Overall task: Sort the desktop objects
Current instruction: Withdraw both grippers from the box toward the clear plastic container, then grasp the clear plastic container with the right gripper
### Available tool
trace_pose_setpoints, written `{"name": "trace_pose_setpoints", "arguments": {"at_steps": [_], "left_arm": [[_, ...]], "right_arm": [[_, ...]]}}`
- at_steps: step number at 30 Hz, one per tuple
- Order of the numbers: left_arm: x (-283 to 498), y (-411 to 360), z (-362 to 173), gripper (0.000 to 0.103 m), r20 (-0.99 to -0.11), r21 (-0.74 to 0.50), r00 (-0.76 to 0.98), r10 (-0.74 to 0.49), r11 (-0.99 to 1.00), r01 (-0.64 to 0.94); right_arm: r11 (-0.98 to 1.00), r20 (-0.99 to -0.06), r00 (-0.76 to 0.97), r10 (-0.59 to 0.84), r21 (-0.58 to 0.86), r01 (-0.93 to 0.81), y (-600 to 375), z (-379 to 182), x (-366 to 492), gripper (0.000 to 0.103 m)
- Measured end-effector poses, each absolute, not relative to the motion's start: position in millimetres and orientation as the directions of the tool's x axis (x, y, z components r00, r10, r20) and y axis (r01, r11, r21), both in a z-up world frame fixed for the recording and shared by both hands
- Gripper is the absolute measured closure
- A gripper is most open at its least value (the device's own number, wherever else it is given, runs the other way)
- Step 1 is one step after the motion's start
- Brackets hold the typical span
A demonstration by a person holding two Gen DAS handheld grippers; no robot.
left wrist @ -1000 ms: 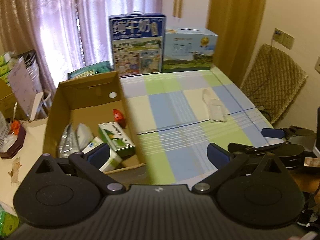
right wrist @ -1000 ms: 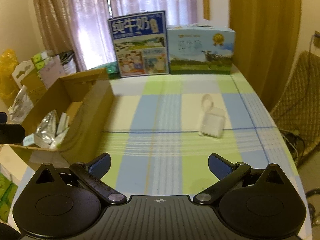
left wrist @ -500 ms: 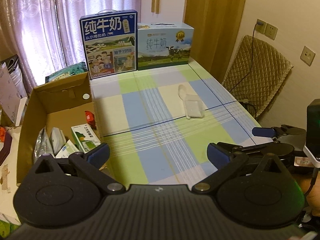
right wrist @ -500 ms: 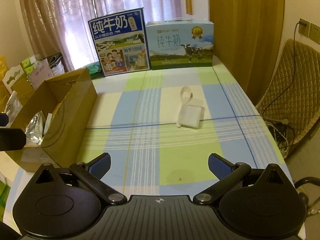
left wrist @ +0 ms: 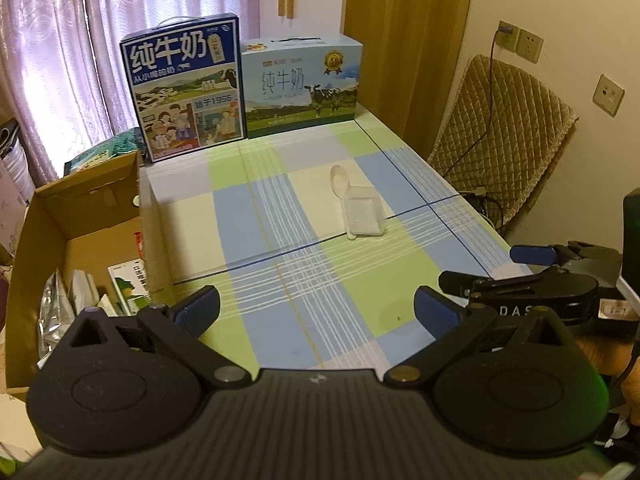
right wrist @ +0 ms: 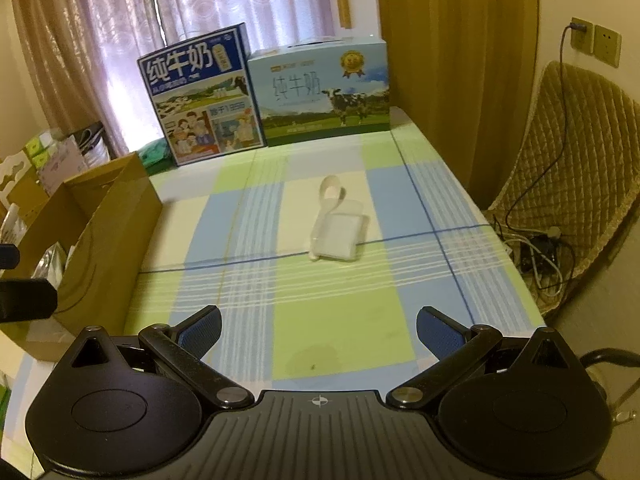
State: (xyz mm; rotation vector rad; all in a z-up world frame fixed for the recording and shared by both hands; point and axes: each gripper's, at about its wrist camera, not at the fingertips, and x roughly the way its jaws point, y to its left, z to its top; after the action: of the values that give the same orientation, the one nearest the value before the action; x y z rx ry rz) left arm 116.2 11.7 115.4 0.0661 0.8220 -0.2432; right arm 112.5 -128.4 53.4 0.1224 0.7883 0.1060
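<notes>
A: Spoon (right wrist: pixel 329 200) and clear tray (right wrist: pixel 338 236) lie mid-bench, touching, long axis running away from my jaws.

B: Which arm?

A: I judge the right gripper (right wrist: pixel 318 334) nearer, facing them squarely; the left gripper (left wrist: pixel 316 312) sits beside the cardboard box (left wrist: pixel 80 216). Both jaws gape wide, holding nothing.

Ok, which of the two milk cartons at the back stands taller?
The dark blue milk carton on the left, nearest the cardboard box; the pale blue milk carton with the cow is lower and wider.

Matt cardboard box (left wrist: pixel 86 216); woven checked tablecloth (left wrist: pixel 304 248).
</notes>
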Motion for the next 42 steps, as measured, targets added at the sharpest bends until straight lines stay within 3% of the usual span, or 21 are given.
{"name": "trace_pose_setpoints", "arguments": {"at_steps": [16,22,36,42], "left_arm": [[157.2,-19.5,89.6,0.002,-0.766,-0.038,0.613,-0.194,0.965,0.259],[180.1,-24.3,77.8,0.002,-0.775,-0.025,0.606,-0.18,0.967,0.255],[252.8,-25.7,20.5,0.002,-0.801,0.004,0.59,-0.107,0.983,0.185],[271.5,-21.5,-8.6,0.002,-0.811,0.013,0.579,-0.083,0.987,0.16]], "right_arm": [[0.98,-0.712,0.683,0.16,0.2,-0.02,-170.4,45.9,147.4,0.002],[0.986,-0.7,0.698,0.153,0.154,-0.061,-175.8,48.0,170.3,0.002],[0.976,-0.683,0.71,0.174,0.215,-0.033,-179.4,-3.2,231.3,0.003],[0.974,-0.707,0.675,0.213,0.205,-0.092,-166.1,-35.2,264.0,0.016]]}}
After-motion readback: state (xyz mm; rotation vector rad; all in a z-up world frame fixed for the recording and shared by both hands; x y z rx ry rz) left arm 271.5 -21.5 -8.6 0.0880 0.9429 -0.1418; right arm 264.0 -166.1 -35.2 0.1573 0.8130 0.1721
